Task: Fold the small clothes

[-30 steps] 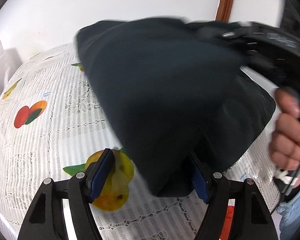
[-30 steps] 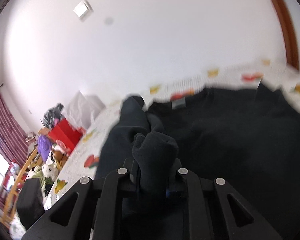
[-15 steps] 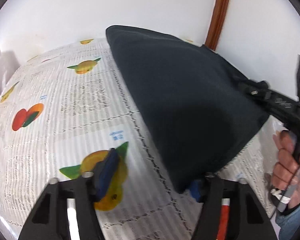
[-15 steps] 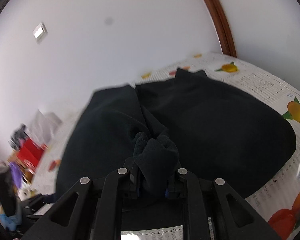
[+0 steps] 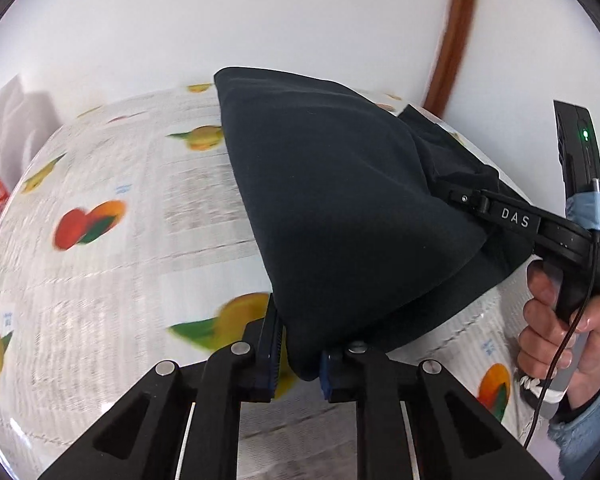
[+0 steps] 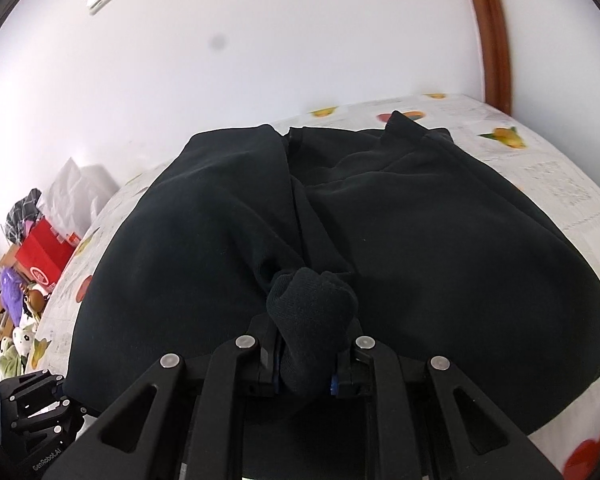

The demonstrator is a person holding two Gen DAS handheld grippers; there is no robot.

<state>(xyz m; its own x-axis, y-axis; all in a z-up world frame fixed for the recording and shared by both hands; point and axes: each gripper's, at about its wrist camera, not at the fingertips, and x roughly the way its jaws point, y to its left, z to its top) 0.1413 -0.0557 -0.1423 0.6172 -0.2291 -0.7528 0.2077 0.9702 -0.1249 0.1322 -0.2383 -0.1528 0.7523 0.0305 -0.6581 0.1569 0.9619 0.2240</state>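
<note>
- A garment (image 5: 340,216) lies on the tablecloth (image 5: 100,280), its near corner pinched between the fingers of the left gripper (image 5: 296,364) at the bottom of the left wrist view.
- To the garment's right in that view, the right gripper (image 5: 456,196) bites its far edge, a hand (image 5: 560,332) on the handle below.
- In the right wrist view, a bunched fold sits clamped in the right gripper, the garment spreading ahead toward the wall (image 6: 260,40).
- The left gripper shows at the lower left corner there, beside the cloth.
- A box (image 6: 44,252) and bags (image 6: 80,188) stand off the table's left end.
</note>
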